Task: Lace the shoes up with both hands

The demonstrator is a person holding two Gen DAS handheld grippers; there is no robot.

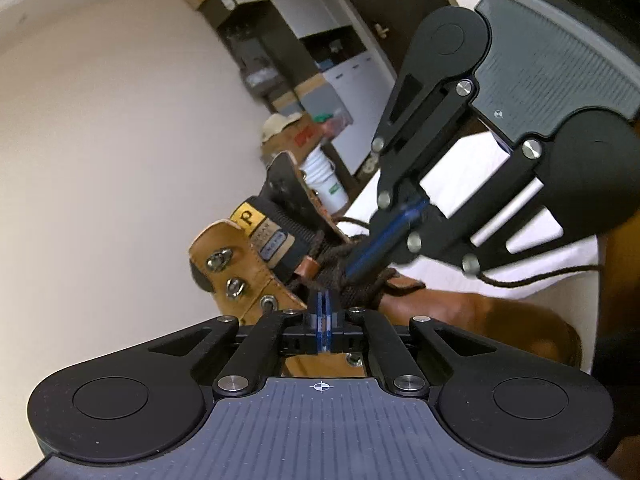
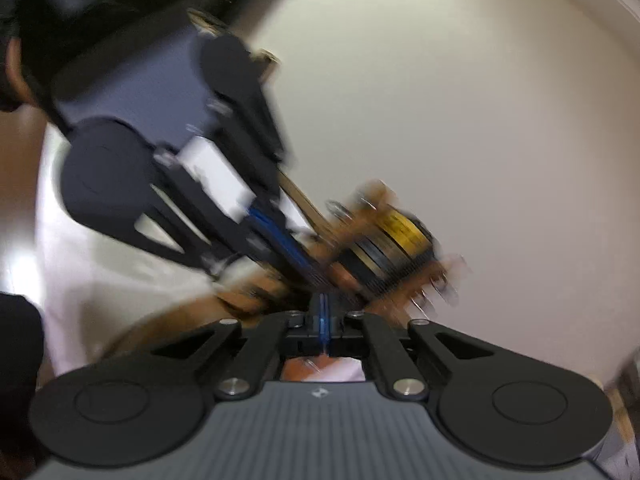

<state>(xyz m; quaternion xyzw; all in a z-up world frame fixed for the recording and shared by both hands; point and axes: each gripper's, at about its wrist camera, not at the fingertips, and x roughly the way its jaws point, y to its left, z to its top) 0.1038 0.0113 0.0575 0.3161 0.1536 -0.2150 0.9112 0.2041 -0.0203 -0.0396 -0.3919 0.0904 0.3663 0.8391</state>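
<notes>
A tan leather boot (image 1: 452, 312) with metal lace hooks, a black tongue with a yellow label and a dark brown lace (image 1: 352, 276) lies on a white table. My left gripper (image 1: 323, 300) has its blue pads pressed together right at the laces; whether lace sits between them is hidden. My right gripper (image 1: 354, 272) reaches in from the upper right, shut, its tips in the lace bundle. A loose lace end (image 1: 540, 278) trails under it. The right wrist view is blurred: the boot (image 2: 384, 248), my right gripper (image 2: 323, 300) shut, and my left gripper (image 2: 316, 276) coming from the upper left.
The white table (image 1: 460, 176) carries the boot. A plain beige wall (image 1: 120, 140) fills the left. Behind are white cabinets (image 1: 352, 92), cardboard boxes, a cap and a white bucket (image 1: 324, 180). A dark door stands at the top.
</notes>
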